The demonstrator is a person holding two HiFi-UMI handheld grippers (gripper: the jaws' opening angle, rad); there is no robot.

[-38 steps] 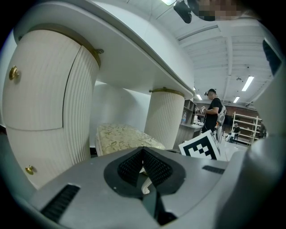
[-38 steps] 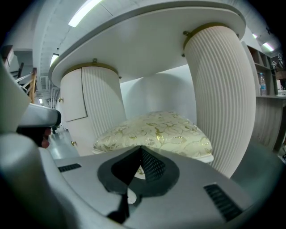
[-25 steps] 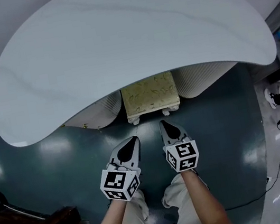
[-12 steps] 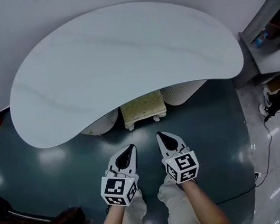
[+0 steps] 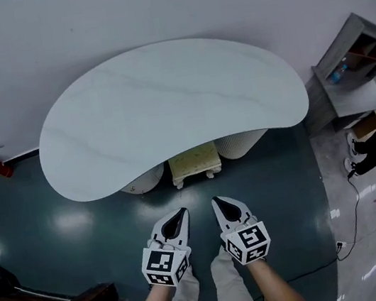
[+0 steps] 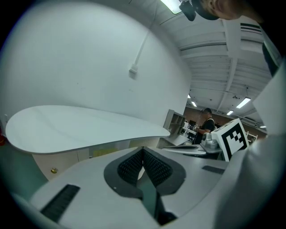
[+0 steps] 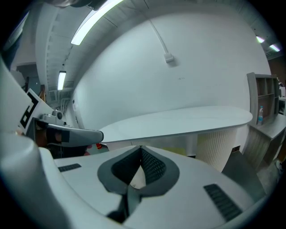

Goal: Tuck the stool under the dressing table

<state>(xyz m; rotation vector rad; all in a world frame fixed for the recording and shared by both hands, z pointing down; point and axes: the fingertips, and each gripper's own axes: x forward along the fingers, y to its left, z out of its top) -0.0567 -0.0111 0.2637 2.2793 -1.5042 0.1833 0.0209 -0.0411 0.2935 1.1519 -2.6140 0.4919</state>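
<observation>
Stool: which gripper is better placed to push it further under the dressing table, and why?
Right, marginally. The right gripper sits slightly closer to the stool, partly under the dressing table; the left gripper is a bit farther. Both are shut, empty, touching nothing.

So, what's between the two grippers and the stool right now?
Only bare dark floor, as the head view shows. The stool sits partly under the dressing table; the left gripper and right gripper hang short of it, shut.
</observation>
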